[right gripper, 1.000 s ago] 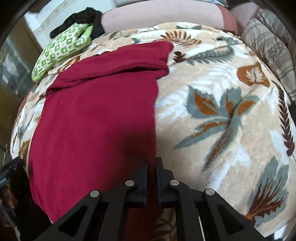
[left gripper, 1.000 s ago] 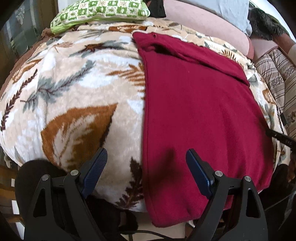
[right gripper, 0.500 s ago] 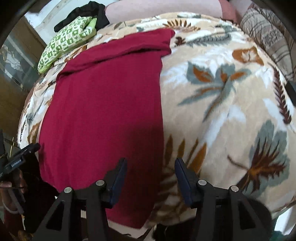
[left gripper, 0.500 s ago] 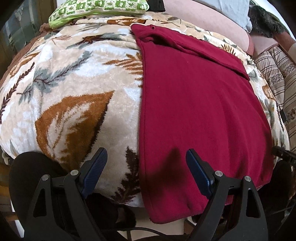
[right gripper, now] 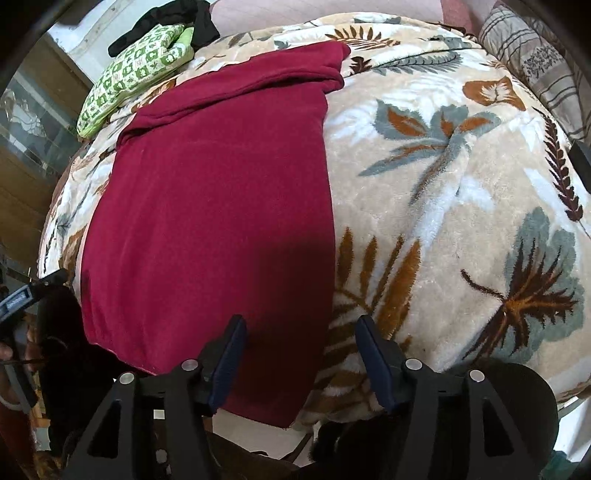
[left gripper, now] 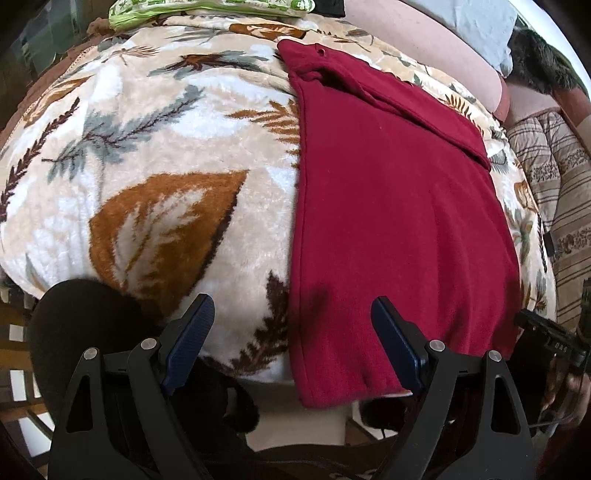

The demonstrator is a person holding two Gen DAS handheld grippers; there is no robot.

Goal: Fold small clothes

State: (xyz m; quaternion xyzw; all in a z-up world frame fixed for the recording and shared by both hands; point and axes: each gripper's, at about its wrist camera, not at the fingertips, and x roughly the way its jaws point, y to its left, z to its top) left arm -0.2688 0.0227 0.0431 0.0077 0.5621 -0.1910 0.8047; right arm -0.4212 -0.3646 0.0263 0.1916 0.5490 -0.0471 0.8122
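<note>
A dark red garment lies flat on a leaf-patterned blanket, its far end folded over and its near hem hanging over the bed's front edge. It also shows in the right wrist view. My left gripper is open and empty, straddling the garment's near left corner just above it. My right gripper is open and empty, straddling the garment's near right edge. Neither touches the cloth.
A green patterned cushion and a black cloth lie at the blanket's far end. A pink pillow lies behind. A striped quilt is to the right. The floor drops off below the near edge.
The right gripper, shut a second ago, has opened and drawn back towards the near hem. The left gripper stays open and has shifted a little.
</note>
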